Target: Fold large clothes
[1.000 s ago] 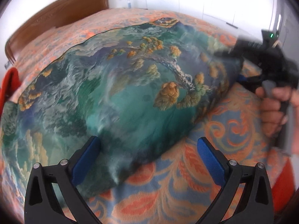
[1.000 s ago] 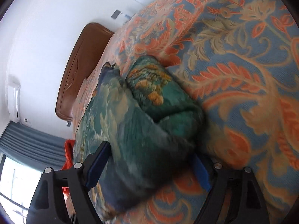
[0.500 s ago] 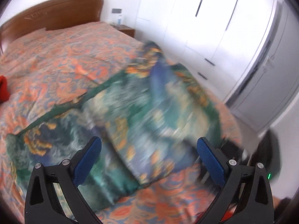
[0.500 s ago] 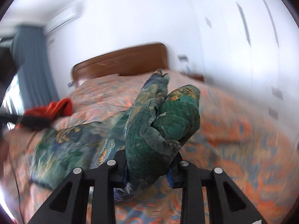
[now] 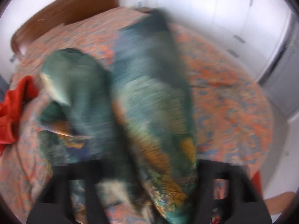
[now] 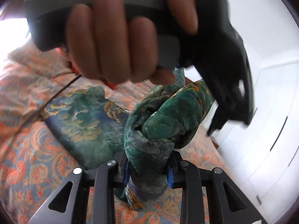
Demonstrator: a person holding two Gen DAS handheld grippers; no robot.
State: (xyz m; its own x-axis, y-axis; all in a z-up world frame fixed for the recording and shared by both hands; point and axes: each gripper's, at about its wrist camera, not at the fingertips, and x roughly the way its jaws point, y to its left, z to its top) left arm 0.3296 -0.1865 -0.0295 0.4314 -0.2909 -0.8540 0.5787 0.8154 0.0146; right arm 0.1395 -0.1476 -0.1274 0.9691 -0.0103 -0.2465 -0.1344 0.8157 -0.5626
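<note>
Right gripper [image 6: 147, 169] clamped on a bunched fold of green garment [image 6: 160, 128], lifted above the bed [image 6: 37, 149]. Only the right view shows the hand [image 6: 119, 43] gripping the left gripper [image 6: 224, 100] over the garment. Left view blurred: garment drapes its gripper, jaw state unclear; red cloth [image 5: 13, 108] at the bed's edge.

A bed with an orange floral bedspread [image 5: 224, 100], a brown wooden headboard [image 5: 65, 13], and white wardrobe doors [image 5: 233, 9] behind.

A green-blue garment [image 6: 160, 127] with gold patterning, bunched into a thick roll at one end, the rest trailing flat across the bed [image 6: 33, 145].
</note>
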